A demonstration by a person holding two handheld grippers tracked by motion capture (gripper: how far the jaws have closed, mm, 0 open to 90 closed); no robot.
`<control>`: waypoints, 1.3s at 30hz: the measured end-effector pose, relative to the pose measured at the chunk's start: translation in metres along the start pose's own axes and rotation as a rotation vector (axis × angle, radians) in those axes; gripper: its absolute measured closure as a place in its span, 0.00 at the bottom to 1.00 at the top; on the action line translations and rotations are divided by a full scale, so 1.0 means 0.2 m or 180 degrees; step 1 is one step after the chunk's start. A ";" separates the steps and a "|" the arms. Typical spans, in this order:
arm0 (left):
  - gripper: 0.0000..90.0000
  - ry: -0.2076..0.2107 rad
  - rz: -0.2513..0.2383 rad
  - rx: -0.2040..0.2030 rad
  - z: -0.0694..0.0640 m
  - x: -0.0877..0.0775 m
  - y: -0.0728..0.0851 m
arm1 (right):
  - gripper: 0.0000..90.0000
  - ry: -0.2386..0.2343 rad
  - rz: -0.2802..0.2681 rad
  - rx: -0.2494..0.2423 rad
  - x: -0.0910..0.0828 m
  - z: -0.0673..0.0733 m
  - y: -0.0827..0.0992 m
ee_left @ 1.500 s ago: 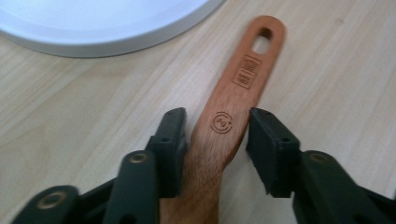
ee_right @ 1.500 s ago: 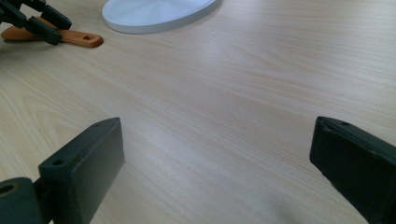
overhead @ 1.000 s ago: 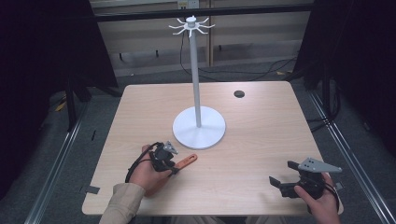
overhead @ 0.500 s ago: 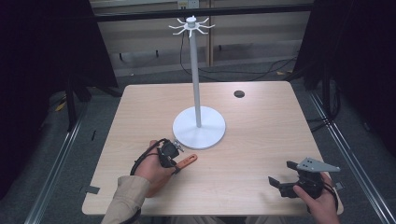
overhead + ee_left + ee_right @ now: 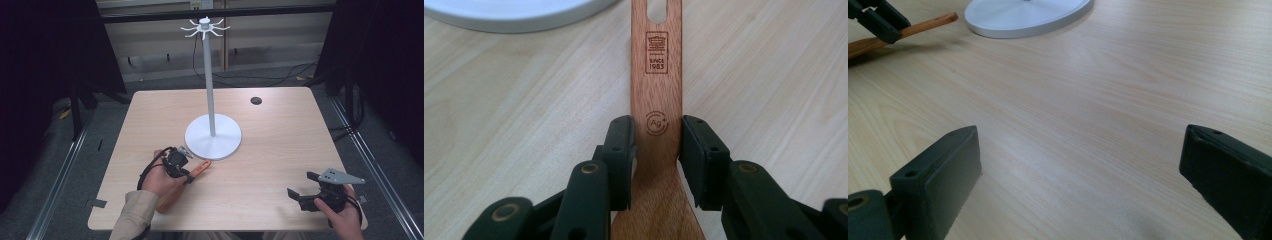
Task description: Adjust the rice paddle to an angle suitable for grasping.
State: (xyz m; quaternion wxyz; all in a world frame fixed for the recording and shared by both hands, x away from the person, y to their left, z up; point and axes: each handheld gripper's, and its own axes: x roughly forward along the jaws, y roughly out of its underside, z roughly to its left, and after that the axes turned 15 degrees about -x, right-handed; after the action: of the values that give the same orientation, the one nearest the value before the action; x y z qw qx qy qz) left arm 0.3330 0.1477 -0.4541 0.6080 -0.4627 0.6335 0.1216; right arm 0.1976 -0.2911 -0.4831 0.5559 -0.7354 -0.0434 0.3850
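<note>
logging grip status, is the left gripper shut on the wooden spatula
Shut: left gripper pads press both edges of the spatula handle.

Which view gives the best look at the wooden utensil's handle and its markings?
The left gripper view: the wooden utensil runs up mid-frame, stamps and hanging hole legible, the left hand-held gripper shut on its sides. The high view shows a small handle tip by the white stand base; the right gripper view, a distant end.

Table point(image 5: 280, 150) w/ tall hook stand point(image 5: 213, 136) at centre. Wooden spatula point(image 5: 199, 168) lies just near-left of stand base, left gripper point(image 5: 182, 167) on its handle. Right gripper point(image 5: 305, 187) at near-right corner, well apart. Small round hole point(image 5: 256, 100) far right of stand.
</note>
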 end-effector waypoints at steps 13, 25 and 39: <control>0.74 0.0101 -0.0736 -0.0160 0.02 -0.17 0.02 | 0.03 0.0008 -0.0038 -0.0013 0.00 0.01 -0.01; 0.74 0.0184 -0.1242 -0.0273 0.04 -0.25 0.07 | 0.04 -0.0010 -0.0071 -0.0006 0.02 0.01 -0.02; 0.74 0.0393 -0.1854 -0.0445 0.05 -0.31 0.11 | 0.04 0.0007 -0.0123 -0.0011 0.03 0.02 -0.03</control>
State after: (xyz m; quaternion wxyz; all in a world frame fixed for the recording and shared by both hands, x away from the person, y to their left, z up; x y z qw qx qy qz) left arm 0.3122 0.1937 -0.4104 0.5444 -0.6721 0.5001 -0.0429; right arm 0.2019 -0.2834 -0.4812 0.5620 -0.7358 -0.0576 0.3734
